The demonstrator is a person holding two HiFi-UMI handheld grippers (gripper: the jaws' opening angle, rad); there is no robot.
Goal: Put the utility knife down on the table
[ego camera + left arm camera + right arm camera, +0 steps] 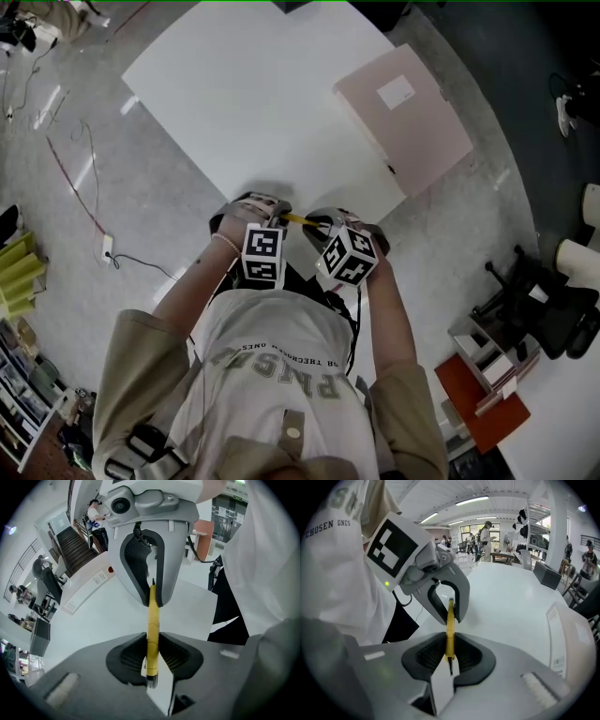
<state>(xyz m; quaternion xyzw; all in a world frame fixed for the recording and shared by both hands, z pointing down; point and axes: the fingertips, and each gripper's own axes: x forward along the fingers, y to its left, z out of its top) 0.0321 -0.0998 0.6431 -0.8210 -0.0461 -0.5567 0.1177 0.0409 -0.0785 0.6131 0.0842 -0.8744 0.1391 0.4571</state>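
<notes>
A slim yellow utility knife [298, 219] hangs level over the near edge of the white table [262, 103], held from both ends. My left gripper [268, 210] is shut on one end; in the left gripper view the knife [153, 630] runs between its pads [173, 656] and up into the facing right gripper [153, 597]. My right gripper [324, 225] is shut on the other end; in the right gripper view the knife [450, 627], a dark blade tip showing, passes between its pads [429, 656] to the left gripper [449, 605].
A flat pink box [403, 117] with a white label lies on the table's far right corner. On the floor are a black office chair [548, 300] and a red case [478, 403] at right, a cable [80, 178] and yellow items [19, 272] at left.
</notes>
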